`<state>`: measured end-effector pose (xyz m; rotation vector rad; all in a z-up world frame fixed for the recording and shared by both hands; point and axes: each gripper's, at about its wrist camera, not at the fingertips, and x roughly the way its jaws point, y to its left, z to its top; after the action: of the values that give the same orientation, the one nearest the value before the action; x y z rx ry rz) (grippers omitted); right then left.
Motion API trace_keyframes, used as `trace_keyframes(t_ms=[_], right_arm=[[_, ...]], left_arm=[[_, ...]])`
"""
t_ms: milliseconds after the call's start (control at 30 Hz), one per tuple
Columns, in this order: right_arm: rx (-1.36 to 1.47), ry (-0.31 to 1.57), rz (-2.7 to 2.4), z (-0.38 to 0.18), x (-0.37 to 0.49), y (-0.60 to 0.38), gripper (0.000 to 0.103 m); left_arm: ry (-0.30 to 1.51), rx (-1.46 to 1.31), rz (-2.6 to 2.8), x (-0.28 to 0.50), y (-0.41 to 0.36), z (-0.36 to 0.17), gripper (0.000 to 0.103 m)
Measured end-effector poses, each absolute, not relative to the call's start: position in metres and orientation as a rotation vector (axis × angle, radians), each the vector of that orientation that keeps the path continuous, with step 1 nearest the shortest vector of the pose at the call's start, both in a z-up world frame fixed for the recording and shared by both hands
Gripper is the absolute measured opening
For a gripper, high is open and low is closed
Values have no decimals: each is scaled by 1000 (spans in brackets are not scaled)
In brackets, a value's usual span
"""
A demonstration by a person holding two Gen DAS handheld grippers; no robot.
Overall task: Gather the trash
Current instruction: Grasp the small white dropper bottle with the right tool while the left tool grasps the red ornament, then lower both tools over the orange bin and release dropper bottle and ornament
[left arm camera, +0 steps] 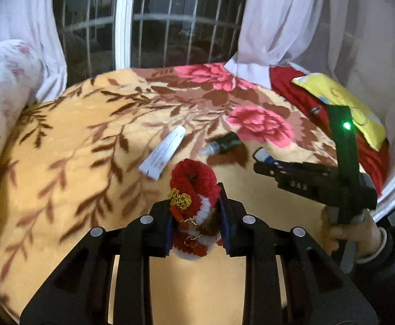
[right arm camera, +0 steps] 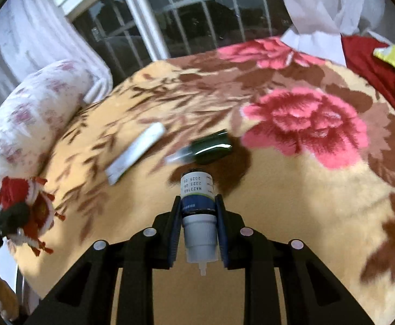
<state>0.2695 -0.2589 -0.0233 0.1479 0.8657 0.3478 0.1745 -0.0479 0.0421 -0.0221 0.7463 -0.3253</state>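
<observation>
My left gripper [left arm camera: 195, 197] is shut on a red and white yarn ornament [left arm camera: 192, 178] with a gold tassel, lifted above the floral blanket [left arm camera: 75, 149]. In the right wrist view that ornament [right arm camera: 21, 195] shows at the far left. My right gripper [right arm camera: 197, 201] is shut on a small dropper bottle [right arm camera: 197, 189] with a blue and white label, its nozzle pointing back toward the camera. A white tube [left arm camera: 163, 153] and a dark green bottle [left arm camera: 224, 142] with a clear cap lie on the blanket just beyond both grippers.
A flowered white pillow [left arm camera: 2, 81] lies at the left. A yellow cushion [left arm camera: 343, 103] on red cloth [left arm camera: 287, 86] sits at the right. White curtains [left arm camera: 278, 21] and a barred window [left arm camera: 170, 27] stand behind the bed. A hand [left arm camera: 354, 233] holds the right gripper's handle.
</observation>
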Motion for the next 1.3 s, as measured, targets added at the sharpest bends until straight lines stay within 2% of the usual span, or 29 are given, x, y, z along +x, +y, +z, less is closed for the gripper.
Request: trace_keyframes(t_ms=[233,400,667,900,967,1033,1067,1100,1300], right_arm=[[104,845,396,-7,176,-245,24],[51,837,436,-14,87,-234,24],[-11,938,428,-65,4,-228,24],[-3,1108,402,-120,1,-229,24],[0,1134,397,-127,6,-229,26],[-1,1142,396,-129,7,-228,43],[-2,1128,392,-127,6,-228,50],[-6,1117,390,-124,5,-229,50],[27,1046,409,-87,4,-238,50]], left_arm=[[737,-20,-286,91,-46,29,26],[843,-64,-238,40,-45,-19,26],[1028,-62,-228,5,-54,-101,26],[1132,-43,-234,4,-59,-137,28],[1152,-42,-233,4,-59,-142,34],[1168,-35,-218,5,-58,-145,56],[1164,-38,-214,5,-57,-144,63],[1157,-40,-209,4,-56,-143,69],[1102,-30,-200,-5,-52,-122,69]])
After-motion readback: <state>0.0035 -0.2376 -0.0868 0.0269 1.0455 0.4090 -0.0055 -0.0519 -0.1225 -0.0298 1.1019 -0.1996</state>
